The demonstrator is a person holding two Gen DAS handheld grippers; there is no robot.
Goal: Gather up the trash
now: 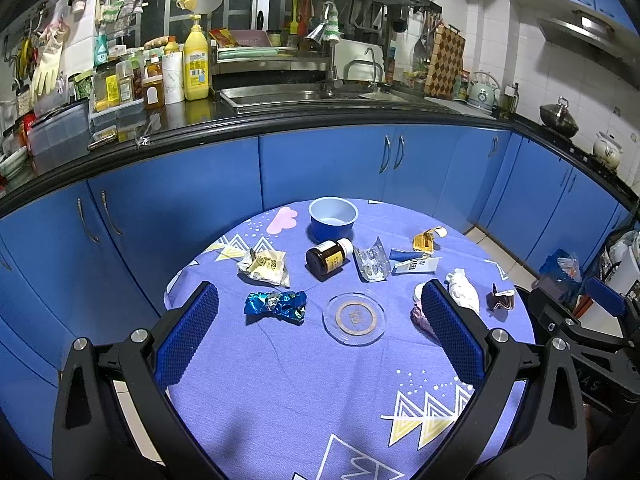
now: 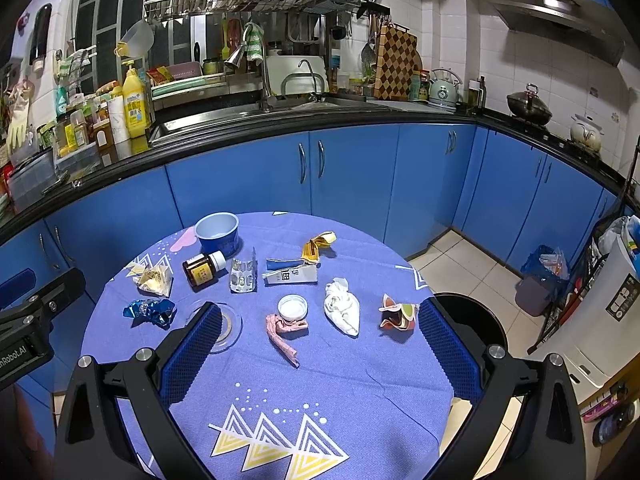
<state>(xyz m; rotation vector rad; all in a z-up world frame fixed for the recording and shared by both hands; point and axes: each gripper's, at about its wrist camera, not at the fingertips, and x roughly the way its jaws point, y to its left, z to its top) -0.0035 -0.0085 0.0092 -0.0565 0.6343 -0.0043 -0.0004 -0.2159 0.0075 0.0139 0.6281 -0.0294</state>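
Crinkled blue foil wrapper point(image 1: 276, 307) lies nearest my left gripper point(image 1: 320, 332), both grippers spread empty above the table point(image 2: 320, 380), so collecting hasn't begun; I'd descend onto it.

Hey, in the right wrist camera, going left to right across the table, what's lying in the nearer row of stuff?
Blue foil wrapper → clear coaster → pink wrapper → white tissue wad → orange patterned wrapper.
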